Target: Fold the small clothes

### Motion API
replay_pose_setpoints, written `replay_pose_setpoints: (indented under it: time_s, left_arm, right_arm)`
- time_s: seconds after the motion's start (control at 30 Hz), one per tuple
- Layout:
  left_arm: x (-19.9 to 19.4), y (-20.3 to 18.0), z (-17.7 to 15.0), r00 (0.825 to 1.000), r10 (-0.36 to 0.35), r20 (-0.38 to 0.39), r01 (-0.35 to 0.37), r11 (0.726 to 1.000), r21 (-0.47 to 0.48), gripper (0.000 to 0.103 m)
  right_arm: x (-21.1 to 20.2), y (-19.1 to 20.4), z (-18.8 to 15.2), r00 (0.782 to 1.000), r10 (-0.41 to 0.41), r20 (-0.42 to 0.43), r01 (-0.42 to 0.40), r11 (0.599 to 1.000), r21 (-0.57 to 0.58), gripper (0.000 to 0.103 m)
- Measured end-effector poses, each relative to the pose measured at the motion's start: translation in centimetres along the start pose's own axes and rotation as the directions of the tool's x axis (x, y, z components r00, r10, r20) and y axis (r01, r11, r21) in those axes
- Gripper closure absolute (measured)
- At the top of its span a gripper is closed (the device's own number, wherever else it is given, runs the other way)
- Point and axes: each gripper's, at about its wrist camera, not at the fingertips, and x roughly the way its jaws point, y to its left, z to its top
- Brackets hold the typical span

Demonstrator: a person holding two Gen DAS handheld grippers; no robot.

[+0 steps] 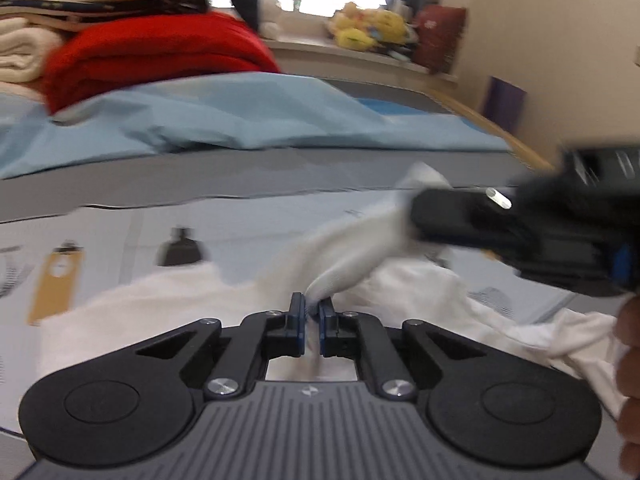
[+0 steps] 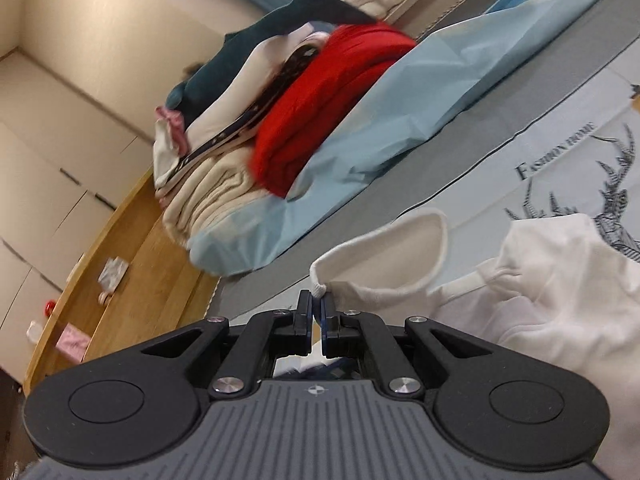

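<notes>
A: Task thing first. White garment, small, lying rumpled on the printed cloth over the bed; one hemmed edge is lifted off the surface.

B: Who holds it?

A: Both. Left gripper, fingers nearly together, a fold of the white fabric pinched between the blue pads. Right gripper, same, narrow, clamped on the ribbed hem at the corner of what looks like a sleeve or leg opening. In the left view the right gripper sits up and to the right, fabric stretched between the two.

B: Step?

A: My read: carrying an edge over for a fold. Looks early, the rest of the garment is bunched.

B: Doing it well?

A: Keep both pinches level so the edge stays taut, lay it down onto the body of the garment, release only once flat. The right pinch is at the very hem, thin bite, could slip if tugged.

B: Around it?

A: Light blue sheet beyond, then a stack with a red folded item, well apart. Left view is blurred.
</notes>
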Motion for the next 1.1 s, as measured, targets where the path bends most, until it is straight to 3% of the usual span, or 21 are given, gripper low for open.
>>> replay_pose_setpoints:
  time_s: [0.13,0.2,0.23,0.3,0.37,0.43,0.47,0.53,0.57,0.6,0.63,0.67,0.7,0.77,0.8,0.83,0.9,0.93,0.97,1.03,1.1]
  left_arm:
    - [-1.3,6.9,0.8,0.983,0.178,-0.031,-0.18,0.979,-0.091,0.098]
    - [-2.2,11.6,0.7,0.955,0.29,-0.061,-0.296,0.941,-0.163,0.098]
    - [-2.8,14.1,0.4,0.932,0.352,-0.084,-0.362,0.911,-0.199,0.098]
    - [-4.1,18.8,-0.6,0.876,0.462,-0.137,-0.482,0.836,-0.262,0.098]
    - [-5.6,23.4,-1.7,0.804,0.564,-0.187,-0.593,0.748,-0.297,0.098]
    - [-7.4,27.9,-2.6,0.697,0.679,-0.231,-0.714,0.629,-0.308,0.098]
    - [-8.6,30.4,-3.1,0.638,0.726,-0.257,-0.763,0.553,-0.334,0.098]
    - [-11.0,34.7,-4.5,0.54,0.772,-0.334,-0.822,0.399,-0.406,0.098]
    - [-12.1,36.4,-5.2,0.51,0.776,-0.37,-0.832,0.337,-0.441,0.097]
    - [-12.8,37.6,-5.9,0.492,0.774,-0.4,-0.835,0.289,-0.469,0.096]
    - [-13.3,38.4,-6.4,0.477,0.769,-0.425,-0.838,0.253,-0.483,0.094]
    - [-13.5,38.9,-6.7,0.471,0.761,-0.447,-0.842,0.237,-0.484,0.085]
    - [-13.5,39.0,-6.9,0.473,0.751,-0.461,-0.844,0.236,-0.482,0.071]
    - [-13.5,38.2,-6.6,0.501,0.729,-0.466,-0.827,0.244,-0.507,0.061]
    - [-13.4,37.2,-6.1,0.531,0.716,-0.454,-0.808,0.265,-0.527,0.061]
    - [-12.7,36.1,-5.4,0.565,0.703,-0.431,-0.787,0.303,-0.538,0.061]
    - [-11.3,33.1,-3.7,0.65,0.667,-0.364,-0.731,0.418,-0.539,0.055]
    - [-10.3,31.3,-2.9,0.706,0.632,-0.321,-0.685,0.493,-0.536,0.053]
    - [-9.2,29.5,-2.3,0.774,0.572,-0.272,-0.617,0.583,-0.529,0.05]
    - [-7.0,26.6,-2.0,0.877,0.436,-0.202,-0.475,0.721,-0.504,0.049]
    - [-4.9,23.4,-1.9,0.933,0.317,-0.17,-0.359,0.808,-0.467,0.049]
  right_arm:
    - [0.4,0.0,-0.1,0.992,-0.124,0.012,0.124,0.992,-0.034,0.094]
    - [0.4,-0.9,0.1,0.98,-0.2,0.025,0.2,0.98,-0.004,0.093]
    - [0.4,-1.5,0.2,0.967,-0.252,0.029,0.252,0.968,0.014,0.087]
    - [0.3,-2.6,0.4,0.934,-0.355,0.038,0.354,0.935,0.031,0.085]
    - [0.3,-3.6,0.4,0.888,-0.458,0.029,0.457,0.888,0.043,0.085]
    - [0.2,-4.6,0.2,0.861,-0.508,0.022,0.506,0.86,0.065,0.085]
    - [0.1,-5.1,0.1,0.849,-0.528,0.016,0.525,0.847,0.081,0.085]
    - [0.0,-5.7,-0.2,0.833,-0.554,0.009,0.55,0.83,0.094,0.085]
    - [0.2,-5.7,-0.2,0.826,-0.564,0.008,0.561,0.823,0.093,0.085]
    - [0.2,-5.7,-0.3,0.82,-0.572,0.008,0.57,0.817,0.087,0.085]
    - [0.3,-5.8,-0.4,0.813,-0.582,0.008,0.579,0.811,0.079,0.085]
    - [0.3,-5.9,-0.5,0.805,-0.593,0.007,0.591,0.804,0.072,0.085]
    - [0.6,-5.9,-0.4,0.795,-0.606,0.008,0.604,0.794,0.068,0.085]
    - [0.9,-6.2,-0.4,0.777,-0.629,0.014,0.627,0.776,0.064,0.084]
    - [0.7,-6.3,-0.3,0.767,-0.642,0.022,0.64,0.766,0.063,0.081]
    - [0.6,-6.5,-0.1,0.755,-0.655,0.03,0.653,0.755,0.061,0.076]
    - [0.5,-6.9,0.1,0.734,-0.677,0.047,0.675,0.736,0.054,0.07]
    - [0.3,-7.2,0.2,0.721,-0.691,0.056,0.688,0.723,0.056,0.067]
    - [0.2,-7.5,0.3,0.711,-0.701,0.057,0.698,0.714,0.059,0.066]
    - [0.0,-8.3,0.4,0.707,-0.705,0.047,0.703,0.709,0.057,0.062]
    - [0.1,-9.2,0.4,0.705,-0.709,0.03,0.707,0.706,0.042,0.06]
